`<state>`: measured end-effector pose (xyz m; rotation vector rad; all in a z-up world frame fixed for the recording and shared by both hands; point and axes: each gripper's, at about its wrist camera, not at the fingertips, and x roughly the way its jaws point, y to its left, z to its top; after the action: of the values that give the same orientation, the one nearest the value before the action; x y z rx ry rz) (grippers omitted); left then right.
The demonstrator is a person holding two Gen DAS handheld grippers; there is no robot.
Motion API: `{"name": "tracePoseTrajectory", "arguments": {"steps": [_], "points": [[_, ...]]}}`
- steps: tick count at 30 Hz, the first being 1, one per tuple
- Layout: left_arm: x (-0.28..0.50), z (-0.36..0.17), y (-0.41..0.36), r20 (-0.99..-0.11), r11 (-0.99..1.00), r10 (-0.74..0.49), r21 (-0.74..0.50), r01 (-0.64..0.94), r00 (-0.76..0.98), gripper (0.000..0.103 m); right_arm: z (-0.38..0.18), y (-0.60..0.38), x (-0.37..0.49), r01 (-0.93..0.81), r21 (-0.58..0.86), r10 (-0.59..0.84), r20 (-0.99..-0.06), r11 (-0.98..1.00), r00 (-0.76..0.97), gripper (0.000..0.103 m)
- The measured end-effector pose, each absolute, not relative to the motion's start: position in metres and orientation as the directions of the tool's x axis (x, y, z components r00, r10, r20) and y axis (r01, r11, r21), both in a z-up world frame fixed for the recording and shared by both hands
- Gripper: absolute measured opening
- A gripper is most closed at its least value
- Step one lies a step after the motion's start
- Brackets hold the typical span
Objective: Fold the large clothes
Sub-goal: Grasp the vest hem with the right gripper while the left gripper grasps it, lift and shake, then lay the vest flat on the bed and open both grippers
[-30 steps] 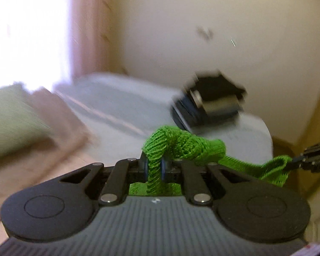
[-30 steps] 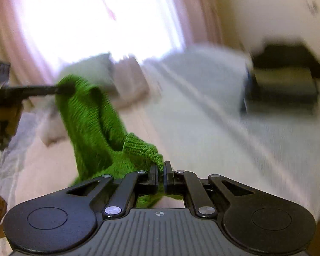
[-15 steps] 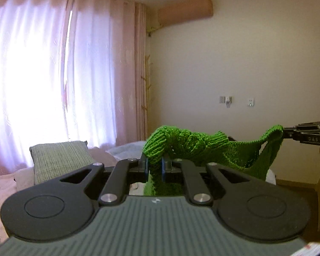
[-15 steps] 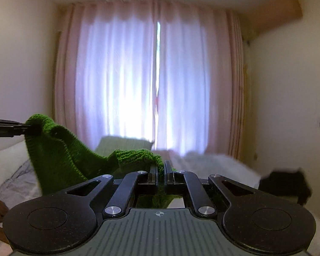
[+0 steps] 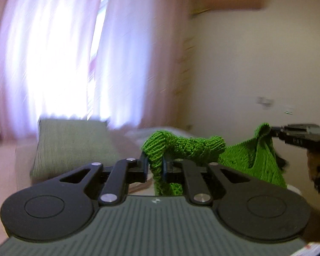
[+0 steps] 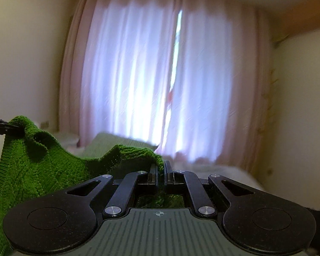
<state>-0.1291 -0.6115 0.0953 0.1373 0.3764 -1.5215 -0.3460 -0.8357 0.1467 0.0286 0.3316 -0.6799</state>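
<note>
A bright green knitted sweater (image 5: 251,160) hangs in the air, stretched between both grippers. My left gripper (image 5: 155,166) is shut on a ribbed edge of the sweater, which bunches over its fingers. In the right wrist view my right gripper (image 6: 161,171) is shut on another edge of the green sweater (image 6: 36,170), whose body sags to the left. The right gripper (image 5: 273,131) shows at the right of the left wrist view, pinching the cloth. The left gripper's tip (image 6: 21,128) shows at the left edge of the right wrist view, also on the cloth. The sweater's lower part is hidden.
A bed (image 5: 138,134) lies below, with a green-grey pillow (image 5: 70,145) at its head. Pink curtains (image 6: 151,74) cover a bright window behind. Cream walls (image 5: 256,64) stand to the right, with a long tan unit (image 5: 226,0) near the ceiling.
Both grippers have swung up from facing the bed to facing the curtains, lifting the sweater off the bed. In the last half second the views shifted slightly, with motion blur.
</note>
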Motion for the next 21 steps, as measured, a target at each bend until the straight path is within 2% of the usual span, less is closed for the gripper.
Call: {"name": "tracePoseTrajectory", "arguments": {"steps": [1,4,5,11,16,21], "points": [[-0.119,0.073,-0.642,-0.376,0.117,-0.925,-0.148,0.982,0.053,0.026,0.127,-0.868,-0.327,0.603,-0.075,-0.588,-0.344,0.794,0.732,0.003],[-0.094,0.011,-0.691,-0.478,0.263,-0.865,-0.174,0.949,0.152,0.026,0.064,-0.939,-0.277,0.616,-0.111,-0.6,-0.415,0.78,0.685,0.046],[-0.089,-0.01,-0.696,-0.52,0.302,-0.837,-0.177,0.937,0.171,0.026,0.048,-0.951,-0.271,0.607,-0.099,-0.584,-0.431,0.789,0.688,0.049],[-0.109,-0.122,-0.643,-0.71,0.399,-0.686,-0.187,0.898,0.158,0.026,-0.065,-0.963,-0.287,0.607,-0.008,-0.479,-0.622,0.794,0.619,0.049],[-0.159,-0.163,-0.574,-0.787,0.409,-0.607,-0.193,0.892,0.108,0.028,-0.13,-0.913,-0.34,0.642,0.046,-0.395,-0.754,0.766,0.525,0.049],[-0.226,-0.177,-0.53,-0.811,0.29,-0.583,-0.161,0.943,0.041,0.032,-0.131,-0.82,-0.398,0.678,0.057,-0.368,-0.805,0.733,0.466,0.049]]}}
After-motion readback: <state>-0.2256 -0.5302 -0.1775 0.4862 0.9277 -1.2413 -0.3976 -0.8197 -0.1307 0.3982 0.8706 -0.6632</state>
